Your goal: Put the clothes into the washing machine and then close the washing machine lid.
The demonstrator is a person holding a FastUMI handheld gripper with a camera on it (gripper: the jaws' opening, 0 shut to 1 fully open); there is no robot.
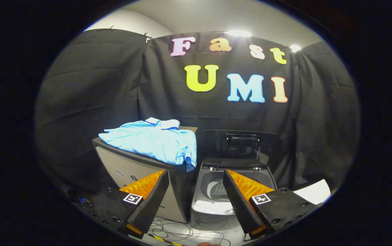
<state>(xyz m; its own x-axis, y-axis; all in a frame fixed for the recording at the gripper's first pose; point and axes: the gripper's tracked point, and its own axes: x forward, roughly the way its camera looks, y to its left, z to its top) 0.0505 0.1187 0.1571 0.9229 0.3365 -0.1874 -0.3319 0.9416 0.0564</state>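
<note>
Beside the washing machine [228, 191], its lid [240, 141] raised for loading, the blue shirt [153, 140] waits on a cabinet [138, 171]; the gripper [194, 186] gapes empty.

You're in a staged test booth, not a home: black cloth wall [90, 95], small grey top-load washing machine [216, 191], loose cables [182, 232] on floor.

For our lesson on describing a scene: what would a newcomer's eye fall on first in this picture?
First, the light blue shirt lying spread over the top of a grey cabinet, beyond the tool's left finger. Next, the washing machine beside the cabinet, its lid standing open and the drum visible between the fingers. The tool hangs open, holding nothing.
</note>
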